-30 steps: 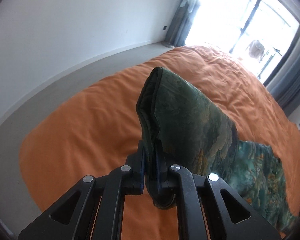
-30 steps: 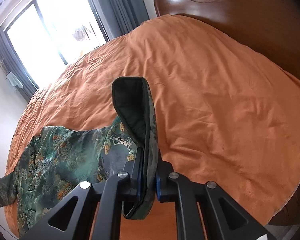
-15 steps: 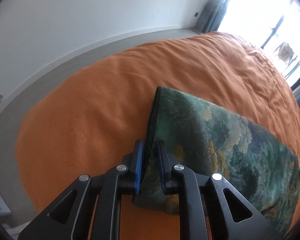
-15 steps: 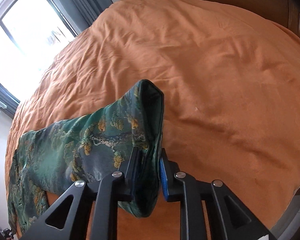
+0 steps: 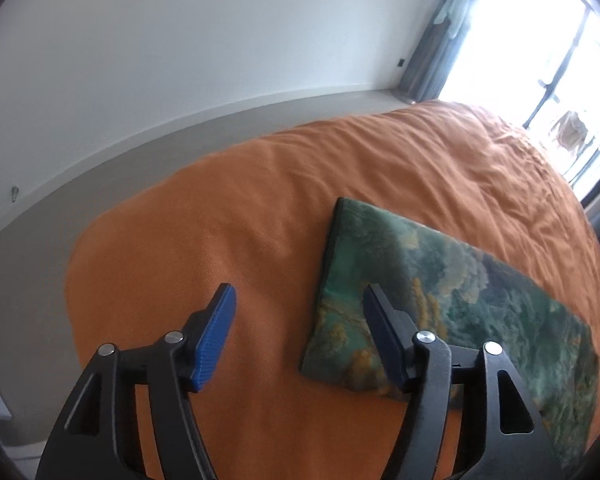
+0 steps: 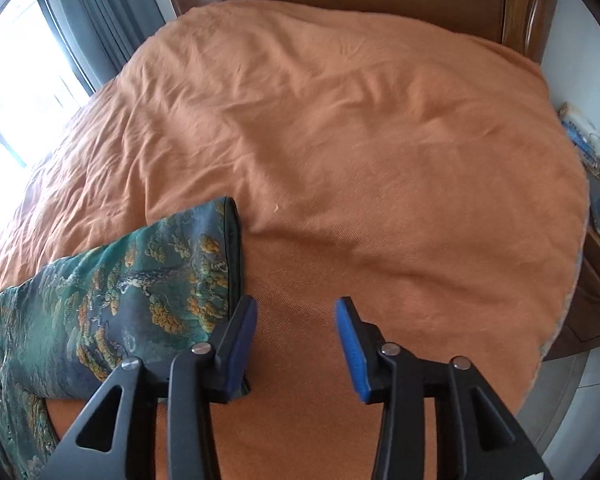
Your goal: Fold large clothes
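Now both tools, left tool [image 5: 298,312] & right tool [image 6: 296,322], just opened, hold nothing; garment [image 6: 112,304] prob. flat on bedspread [image 6: 380,160].

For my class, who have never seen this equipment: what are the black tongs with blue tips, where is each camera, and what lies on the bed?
There is no robot here: a person holds a two-finger gripper in each hand, with a fisheye camera on each looking along its fingers. One view shows the left gripper, the other the right gripper. A green patterned garment, folded, lies on the orange bedcover. Both grippers' jaws have just been opening and hold nothing; each has one finger over the garment's edge.
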`<state>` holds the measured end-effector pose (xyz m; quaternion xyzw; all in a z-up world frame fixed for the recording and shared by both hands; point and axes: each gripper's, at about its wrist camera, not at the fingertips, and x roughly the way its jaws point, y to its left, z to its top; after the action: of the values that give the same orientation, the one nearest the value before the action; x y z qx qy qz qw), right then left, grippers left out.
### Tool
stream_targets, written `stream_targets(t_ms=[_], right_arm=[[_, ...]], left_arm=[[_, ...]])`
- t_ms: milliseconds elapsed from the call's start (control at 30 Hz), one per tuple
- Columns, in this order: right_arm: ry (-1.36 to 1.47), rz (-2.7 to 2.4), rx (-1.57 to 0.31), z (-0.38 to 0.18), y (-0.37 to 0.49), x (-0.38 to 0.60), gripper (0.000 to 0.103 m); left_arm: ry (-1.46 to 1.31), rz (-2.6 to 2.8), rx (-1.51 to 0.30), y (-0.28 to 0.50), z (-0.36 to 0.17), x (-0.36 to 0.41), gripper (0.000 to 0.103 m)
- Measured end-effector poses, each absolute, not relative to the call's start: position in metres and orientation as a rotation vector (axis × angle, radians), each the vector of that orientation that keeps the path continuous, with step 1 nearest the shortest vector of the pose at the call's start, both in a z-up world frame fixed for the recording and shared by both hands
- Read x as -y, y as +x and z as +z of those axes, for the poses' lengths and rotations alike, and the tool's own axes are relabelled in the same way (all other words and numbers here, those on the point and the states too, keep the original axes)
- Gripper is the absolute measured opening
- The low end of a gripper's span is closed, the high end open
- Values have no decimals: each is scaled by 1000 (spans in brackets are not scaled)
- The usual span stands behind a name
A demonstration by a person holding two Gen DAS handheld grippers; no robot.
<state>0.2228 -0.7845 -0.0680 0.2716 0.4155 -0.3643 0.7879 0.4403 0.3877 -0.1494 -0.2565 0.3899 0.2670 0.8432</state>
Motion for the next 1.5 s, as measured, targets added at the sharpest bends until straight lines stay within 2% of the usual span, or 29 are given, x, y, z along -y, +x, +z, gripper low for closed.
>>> stream_targets(t_ms=[133,267,367,667,767,900,1167,1500], right_arm=[[503,-744,-831,-44,214,757,48],[374,-660,-803,-20,207,705,53],[299,-574,-761,-7,200,654,66],[130,-311,-718,5,177,499,70],[111,-263,-709,5,173,465,76],[116,-238,-718,-7,177,442,76],[181,-274,-759,-34,185,469,77],[308,-299,-746,-51,213,552,77]], left_arm=[[-395,451,-752,417,-111,-328,81],[-324,297,-666,389,-78,-249,100],[-341,166,-625,366,-62,-190,100],[-137,-47,-631,317,-50,-6,101],[-74,-109,-646,304,-58,42,101],[-56,-204,-705,300,-75,90,102],[81,-289,-752,304,-94,145,102],[87,-336,-705,318,-89,178,102]])
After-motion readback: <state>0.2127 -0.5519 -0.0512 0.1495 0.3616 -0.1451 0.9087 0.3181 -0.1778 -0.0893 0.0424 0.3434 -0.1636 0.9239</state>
